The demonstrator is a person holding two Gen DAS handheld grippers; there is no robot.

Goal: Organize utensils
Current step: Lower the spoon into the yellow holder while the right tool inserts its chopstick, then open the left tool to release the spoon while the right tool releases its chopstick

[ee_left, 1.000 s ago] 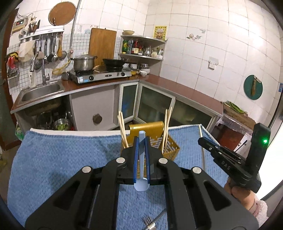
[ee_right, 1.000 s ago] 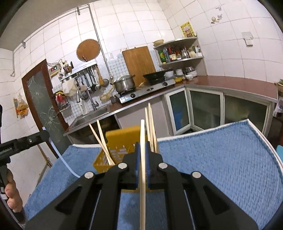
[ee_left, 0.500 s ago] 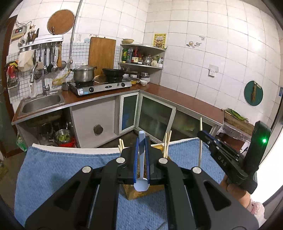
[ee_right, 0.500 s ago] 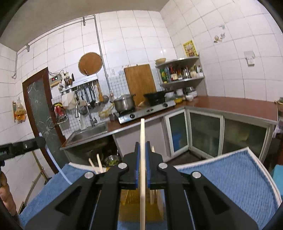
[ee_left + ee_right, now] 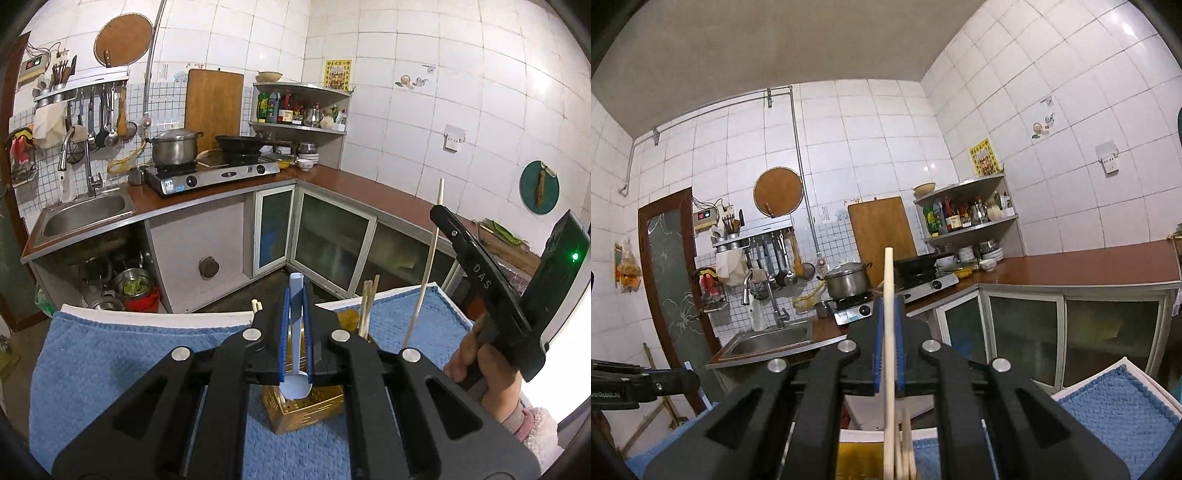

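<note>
One spoon (image 5: 296, 332) – one basket (image 5: 306, 408) (five chopsticks (image 5: 424, 273))

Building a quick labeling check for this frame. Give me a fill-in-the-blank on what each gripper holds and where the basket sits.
1. The left gripper is shut on a light blue ____.
2. The right gripper is shut on a single wooden ____.
3. The yellow basket stands on a ____ towel.
4. The utensils already standing in the basket are ____.

Missing words: spoon; chopstick; blue; chopsticks
</note>
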